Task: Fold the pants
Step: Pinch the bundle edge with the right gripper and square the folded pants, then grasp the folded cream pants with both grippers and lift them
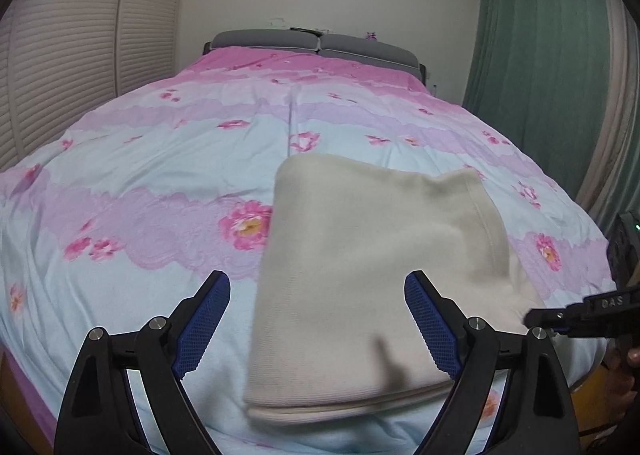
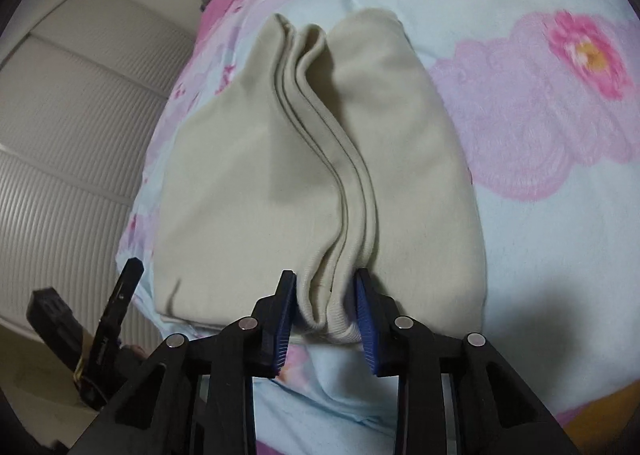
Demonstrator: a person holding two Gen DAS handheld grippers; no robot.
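Folded pants (image 2: pixel 320 175) lengthwise away from right tool (image 2: pixel 326 305), layered edges pinched

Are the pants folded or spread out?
Folded: the pants form a compact stack on the bed, layered edges pinched by the right gripper.

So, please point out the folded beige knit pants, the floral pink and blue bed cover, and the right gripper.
Folded beige knit pants (image 1: pixel 360 275): left wrist view, top layer.
Floral pink and blue bed cover (image 1: pixel 140 175): left wrist view, bare part.
Right gripper (image 2: pixel 326 311): right wrist view, between fingertips.

Both the left claw (image 1: pixel 317 297) and right claw (image 2: pixel 326 293) have black arms (silver rivets) and ribbed blue pads.
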